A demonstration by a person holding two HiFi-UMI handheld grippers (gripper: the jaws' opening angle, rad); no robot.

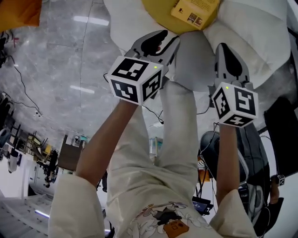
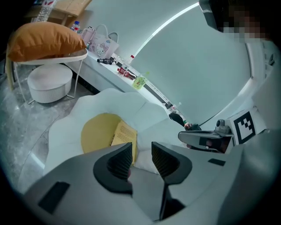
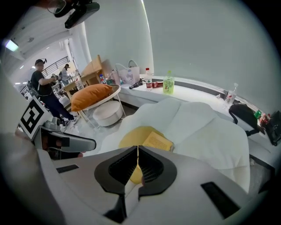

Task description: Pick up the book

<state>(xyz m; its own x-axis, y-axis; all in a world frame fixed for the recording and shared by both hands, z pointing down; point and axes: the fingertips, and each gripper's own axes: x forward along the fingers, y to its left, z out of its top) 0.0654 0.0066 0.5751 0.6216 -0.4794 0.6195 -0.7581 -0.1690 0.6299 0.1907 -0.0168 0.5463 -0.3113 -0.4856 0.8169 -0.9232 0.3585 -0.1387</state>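
The book (image 1: pixel 195 11) is a thin yellow paperback lying flat on the round yellow middle (image 1: pixel 158 16) of a white flower-shaped cushion seat (image 1: pixel 260 32). It also shows in the left gripper view as the book (image 2: pixel 124 136) and in the right gripper view as the book (image 3: pixel 158 141). My left gripper (image 1: pixel 163 39) hangs short of the book, its jaws apart with nothing between them (image 2: pixel 141 151). My right gripper (image 1: pixel 224 49) is beside it, also short of the book, with its jaws closed together and empty (image 3: pixel 138 151).
An orange cushion (image 2: pixel 44 39) rests on a white wire chair above a round white stool (image 2: pixel 49 83). A wall ledge (image 2: pixel 131 74) carries bottles and a bag. A person (image 3: pixel 41 83) stands far off. A black chair (image 3: pixel 246 116) is at the right.
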